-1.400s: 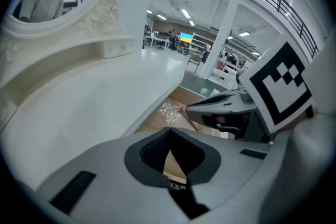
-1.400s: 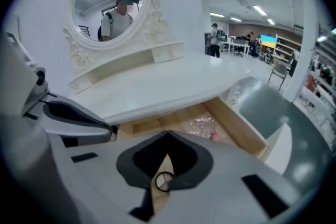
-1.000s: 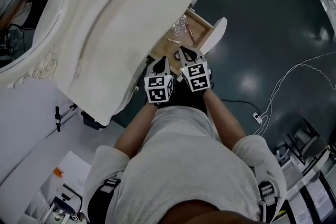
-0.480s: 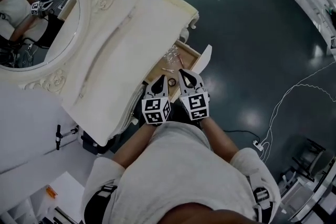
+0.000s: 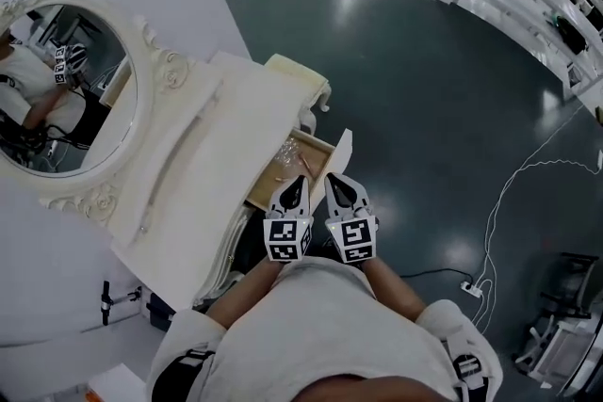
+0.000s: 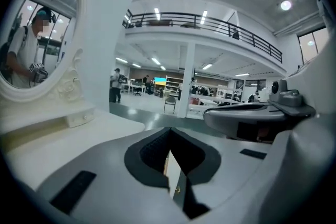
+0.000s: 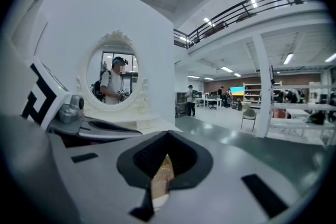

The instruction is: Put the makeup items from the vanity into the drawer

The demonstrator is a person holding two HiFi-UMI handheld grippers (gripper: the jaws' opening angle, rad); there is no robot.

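Side by side, pointing forward: left tongs point(image 5: 298, 183) and right tongs point(image 5: 333, 182), each with jaws together, empty.

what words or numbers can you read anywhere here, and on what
No readable words or numbers anywhere.
Marker cube on the left gripper, and the one on the right gripper: square patterns only, no letters.
Distant screen: too small to read.

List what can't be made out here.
1. Items in the drawer: head view, too small to name.
2. Drawer inside, gripper views: the bodies of the left gripper and right gripper block all but a sliver.
3. Mirror: head view, cut by the left edge.
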